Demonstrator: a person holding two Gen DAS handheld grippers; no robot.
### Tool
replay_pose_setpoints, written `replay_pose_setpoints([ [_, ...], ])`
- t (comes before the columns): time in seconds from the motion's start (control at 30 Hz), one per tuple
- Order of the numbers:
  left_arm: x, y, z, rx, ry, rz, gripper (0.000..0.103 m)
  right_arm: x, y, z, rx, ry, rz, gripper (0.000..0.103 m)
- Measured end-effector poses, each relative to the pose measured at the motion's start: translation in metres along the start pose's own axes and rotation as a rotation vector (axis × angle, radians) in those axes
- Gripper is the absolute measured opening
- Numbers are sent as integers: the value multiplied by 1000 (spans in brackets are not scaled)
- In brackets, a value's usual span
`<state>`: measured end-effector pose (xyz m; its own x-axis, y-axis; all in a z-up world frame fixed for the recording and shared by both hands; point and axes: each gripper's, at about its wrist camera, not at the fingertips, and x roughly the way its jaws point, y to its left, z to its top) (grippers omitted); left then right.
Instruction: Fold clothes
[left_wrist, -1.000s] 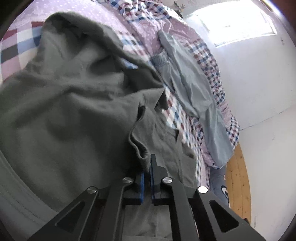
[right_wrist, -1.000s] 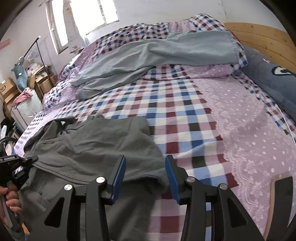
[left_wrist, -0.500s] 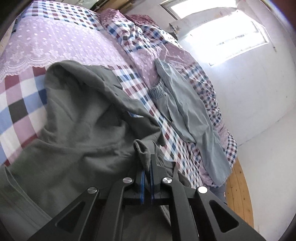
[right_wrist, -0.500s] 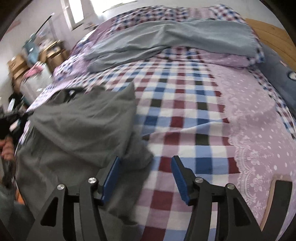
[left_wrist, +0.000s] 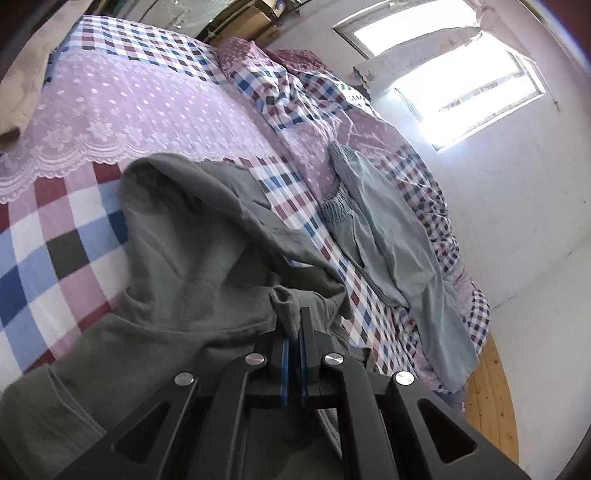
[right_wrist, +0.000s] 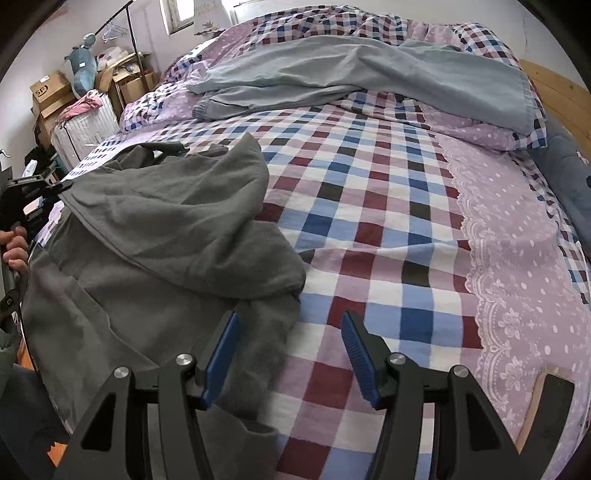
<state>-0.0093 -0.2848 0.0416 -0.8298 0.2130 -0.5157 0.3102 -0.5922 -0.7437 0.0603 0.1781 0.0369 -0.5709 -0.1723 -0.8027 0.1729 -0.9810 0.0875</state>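
**Left-wrist view: grey garment clamped, right gripper wide above the hem**

Left-wrist view: we see the left gripper (left_wrist: 294, 325) pointing down at a moderate slant over the bed (left_wrist: 110, 110). Its blue pads are pressed together on a bunched edge of the grey garment (left_wrist: 192, 266), which rises in a small peak just past the tips. The cloth drapes away from the clamp to the left and back over the checked cover. A blue-grey pair of trousers (left_wrist: 388, 236) lies well apart, further along the bed toward the window (left_wrist: 461, 88).

Right-wrist view: we see the right gripper (right_wrist: 290, 339) tilted steeply down at the near edge of the bed (right_wrist: 406, 206). Its jaws have just been opening and stand wide apart. The left pad sits over the lower part of the grey garment (right_wrist: 166, 221); the right pad sits over bare checked cover. Cloth lies below the gap, and neither pad presses on it.

At the left edge of this view, the left hand (right_wrist: 14, 247) grips its handle, and the left gripper (right_wrist: 55, 186) holds one corner of the garment raised, so that a fold slopes down from it across the rest of the cloth. The trousers (right_wrist: 351, 74) lie across the far end of the bed.
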Motion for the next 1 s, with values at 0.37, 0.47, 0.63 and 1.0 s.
replay_pose_setpoints([
  [0.37, -6, 10, 8, -17, -46, 73, 2, 12, 8, 11, 24, -40, -46, 56],
  [0.47, -5, 11, 8, -14, -38, 82, 2, 18, 15, 15, 3, -47, -80, 47],
  [0.63, -3, 15, 10, -19, -18, 90, 2, 29, 30, 16, -95, -7, -158, 39],
  [1.0, 1, 13, 9, -15, 12, 74, 2, 36, 54, 16, -222, -16, -234, 17],
])
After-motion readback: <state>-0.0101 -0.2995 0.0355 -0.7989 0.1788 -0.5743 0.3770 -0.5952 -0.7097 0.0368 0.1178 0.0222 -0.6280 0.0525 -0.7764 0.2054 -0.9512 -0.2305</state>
